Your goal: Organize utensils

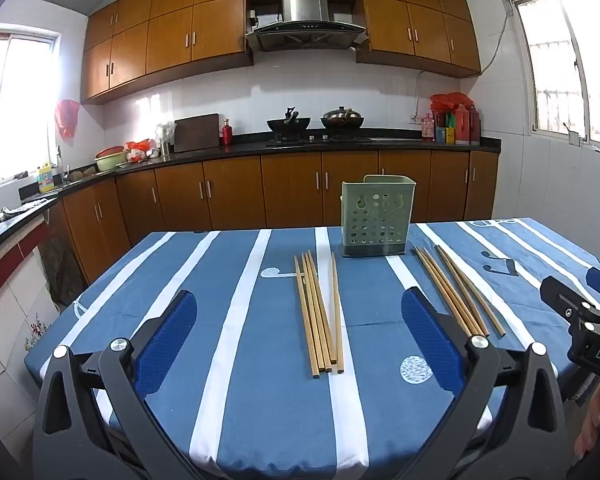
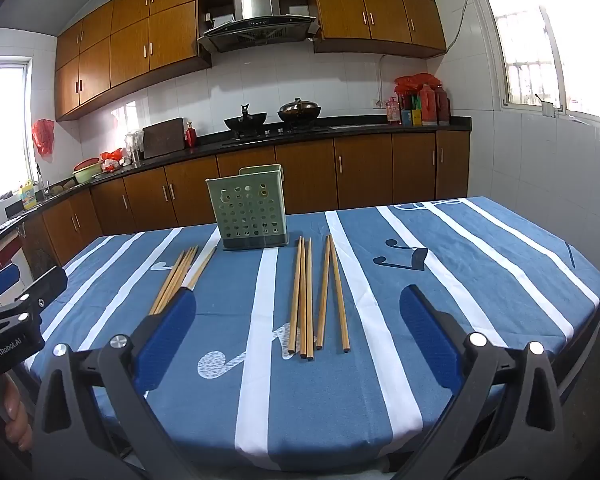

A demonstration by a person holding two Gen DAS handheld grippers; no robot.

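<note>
Seemingly light, stiff and smooth enough to roll, the left bundle of chopsticks (image 1: 320, 314) and the right bundle (image 2: 312, 296) lie on the surface (image 1: 228, 400) before the green holder (image 1: 377, 216), best pinched mid-length by the released left gripper (image 1: 300, 344) or right gripper (image 2: 296, 344).

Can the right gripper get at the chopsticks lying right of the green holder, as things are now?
Probably yes. The right gripper is open, and the right group of chopsticks lies flat on the tablecloth ahead of it, nothing between. The green holder stands behind them.
</note>
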